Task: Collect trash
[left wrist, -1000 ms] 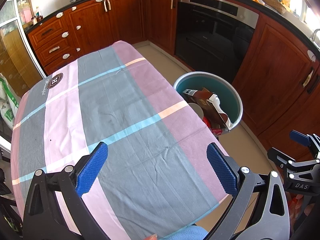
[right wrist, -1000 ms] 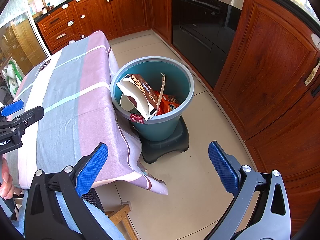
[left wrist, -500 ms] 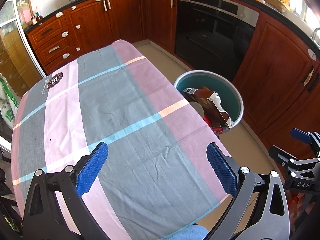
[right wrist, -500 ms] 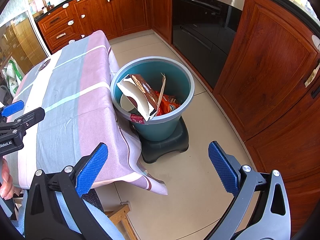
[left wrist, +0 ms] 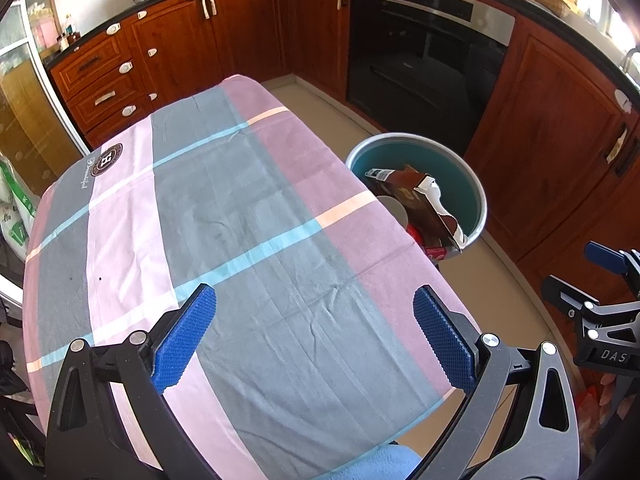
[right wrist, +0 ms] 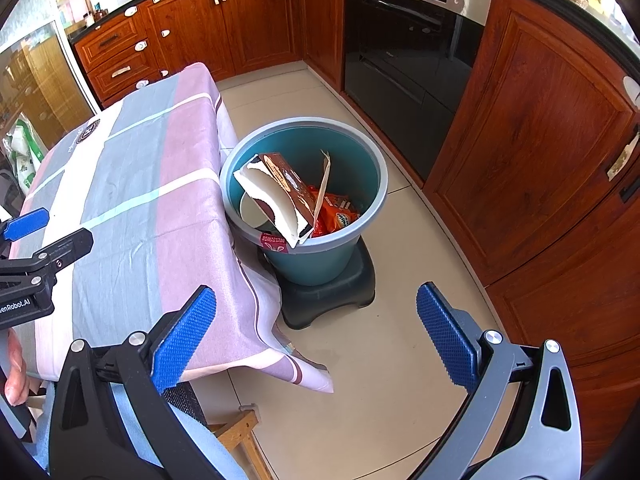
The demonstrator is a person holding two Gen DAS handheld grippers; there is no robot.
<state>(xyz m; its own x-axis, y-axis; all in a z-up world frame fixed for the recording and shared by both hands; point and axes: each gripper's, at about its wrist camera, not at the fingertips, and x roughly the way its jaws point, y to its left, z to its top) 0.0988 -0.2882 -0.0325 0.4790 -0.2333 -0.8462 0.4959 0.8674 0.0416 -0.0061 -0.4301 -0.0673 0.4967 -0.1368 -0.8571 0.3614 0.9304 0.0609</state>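
Beside the table [right wrist: 132, 200], a bin [right wrist: 362, 152] holds torn, perhaps cardboard, packaging [right wrist: 280, 188].

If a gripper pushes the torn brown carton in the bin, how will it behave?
The brown carton is torn open, so it probably crumples and feels light. It leans over the bin rim, so a push may tip it out.
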